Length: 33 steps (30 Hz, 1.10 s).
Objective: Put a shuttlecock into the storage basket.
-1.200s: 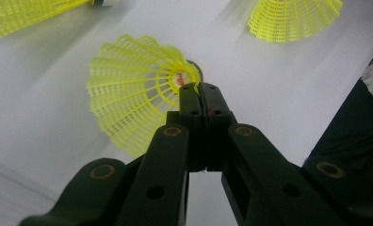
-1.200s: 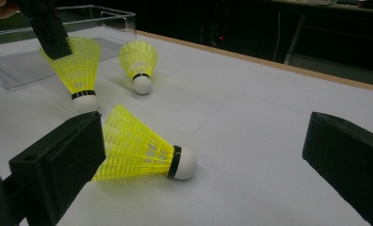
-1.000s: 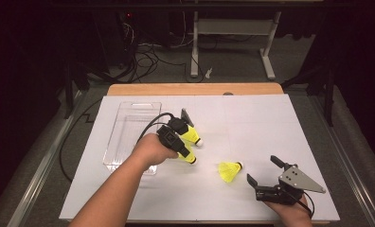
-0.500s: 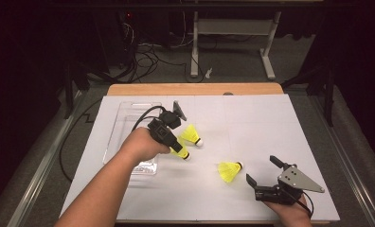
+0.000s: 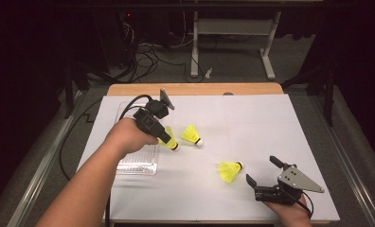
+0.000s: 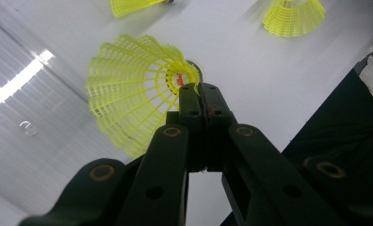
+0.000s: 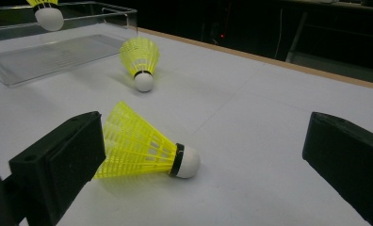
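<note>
Left tongs pinching skirt rim of yellow shuttlecock, lifted beside clear tray. Right tongs spread wide, low over table, second shuttlecock lying between jaws.

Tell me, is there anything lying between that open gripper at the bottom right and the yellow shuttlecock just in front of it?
Nothing visible does. The right gripper stands open and the nearest shuttlecock lies on its side on the bare white tabletop just ahead of the jaws. The other loose shuttlecock lies farther off, beyond it.
</note>
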Motion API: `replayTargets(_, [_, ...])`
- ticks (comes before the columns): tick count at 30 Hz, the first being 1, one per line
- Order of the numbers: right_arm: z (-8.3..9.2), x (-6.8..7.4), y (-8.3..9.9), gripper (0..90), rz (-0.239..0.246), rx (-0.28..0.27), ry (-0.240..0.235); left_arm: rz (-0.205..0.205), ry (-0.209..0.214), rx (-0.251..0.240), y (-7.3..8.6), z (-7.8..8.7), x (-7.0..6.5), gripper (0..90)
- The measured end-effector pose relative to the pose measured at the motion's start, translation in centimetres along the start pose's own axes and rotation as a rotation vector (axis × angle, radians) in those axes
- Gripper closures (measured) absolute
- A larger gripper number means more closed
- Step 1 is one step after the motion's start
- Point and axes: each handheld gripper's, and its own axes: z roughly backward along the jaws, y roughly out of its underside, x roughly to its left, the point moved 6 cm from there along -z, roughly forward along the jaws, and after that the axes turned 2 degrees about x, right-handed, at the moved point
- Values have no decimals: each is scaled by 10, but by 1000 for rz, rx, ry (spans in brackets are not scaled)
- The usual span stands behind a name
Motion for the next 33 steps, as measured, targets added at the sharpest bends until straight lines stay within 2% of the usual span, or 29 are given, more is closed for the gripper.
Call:
replayTargets(12, [0,0,0,5,1,3,0,57,-34,-22,17,26,19,896])
replayTargets(17, [0,0,0,5,1,3,0,81,-44,-22,24,31,27,896])
replayTargets(33, [0,1,0,5,2,4,-1,151,-79,-14,44,34,52,895])
